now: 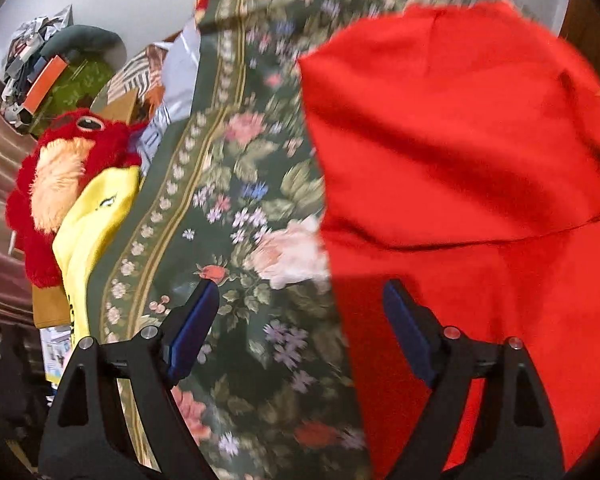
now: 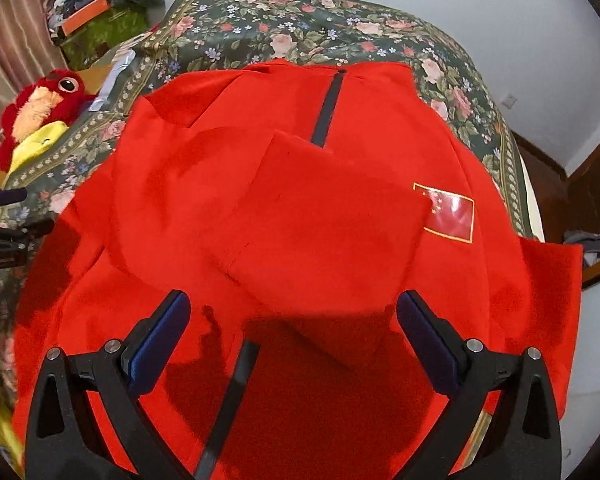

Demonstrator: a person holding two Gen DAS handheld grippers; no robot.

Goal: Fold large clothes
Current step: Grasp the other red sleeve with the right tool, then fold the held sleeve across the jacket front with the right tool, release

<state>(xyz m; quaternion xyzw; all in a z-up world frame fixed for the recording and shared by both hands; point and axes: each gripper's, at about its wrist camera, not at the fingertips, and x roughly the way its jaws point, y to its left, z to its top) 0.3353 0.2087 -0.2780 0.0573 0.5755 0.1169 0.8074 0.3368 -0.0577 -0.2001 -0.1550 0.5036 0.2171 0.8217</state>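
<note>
A red jacket [image 2: 300, 208] lies spread across a floral bedspread [image 2: 308, 28], filling the centre of the right wrist view, one sleeve folded over its dark zipper [image 2: 327, 108] beside a flag patch [image 2: 448, 214]. Both the right gripper [image 2: 294, 312] and left gripper [image 1: 300, 300] hang over it with jaws apart, holding nothing. A red plush toy [image 1: 56, 184] sits at left.

red garment [image 2: 300, 220]: 1 | flag patch [image 2: 448, 216]: 1 | dark zipper strips [image 2: 328, 108]: 2, possibly one zip partly covered | floral bedspread [image 2: 300, 28]: 1 | red plush toy [image 2: 40, 104]: 1 | grippers: 2, left gripper [image 1: 300, 296], right gripper [image 2: 294, 304]
</note>
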